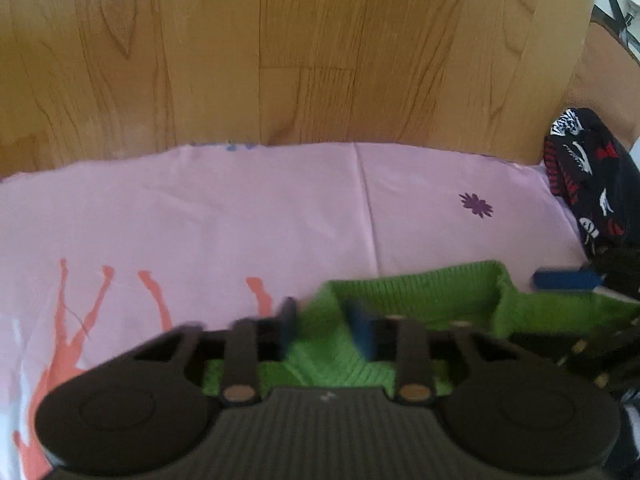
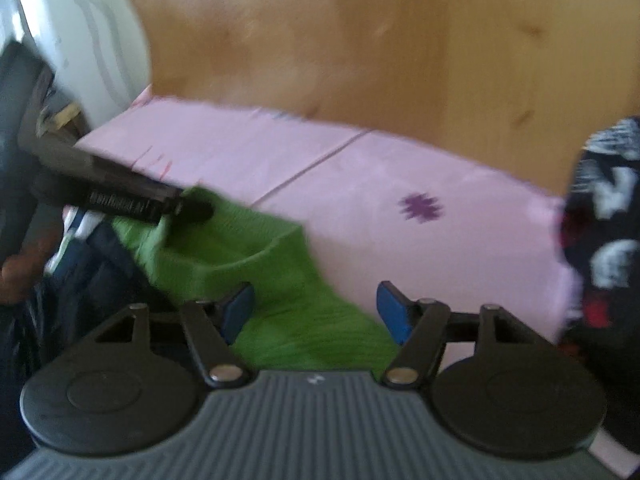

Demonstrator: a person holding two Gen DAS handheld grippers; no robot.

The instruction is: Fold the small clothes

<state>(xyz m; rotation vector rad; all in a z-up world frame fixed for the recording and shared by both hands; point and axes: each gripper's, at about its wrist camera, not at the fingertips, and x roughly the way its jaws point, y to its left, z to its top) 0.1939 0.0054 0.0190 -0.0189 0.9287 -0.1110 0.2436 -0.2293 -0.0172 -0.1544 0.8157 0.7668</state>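
A small green knitted garment (image 1: 420, 300) lies on a pink printed cloth (image 1: 240, 208) at the near edge. My left gripper (image 1: 326, 328) stands over its left part, jaws open with green knit between the blue pads (image 1: 362, 330). In the right wrist view the green garment (image 2: 280, 280) runs under my right gripper (image 2: 316, 312), whose jaws are wide open, blue pads (image 2: 394, 312) on either side of the knit. The left gripper (image 2: 120, 196) shows at the garment's far left corner. The right gripper's blue pad (image 1: 568, 279) shows at the garment's right end.
A dark garment with red and white print (image 1: 588, 184) is heaped at the right edge of the pink cloth, also in the right wrist view (image 2: 604, 240). Wooden floor (image 1: 280, 48) lies beyond the cloth. Dark blue clothing (image 2: 92, 264) lies at the left.
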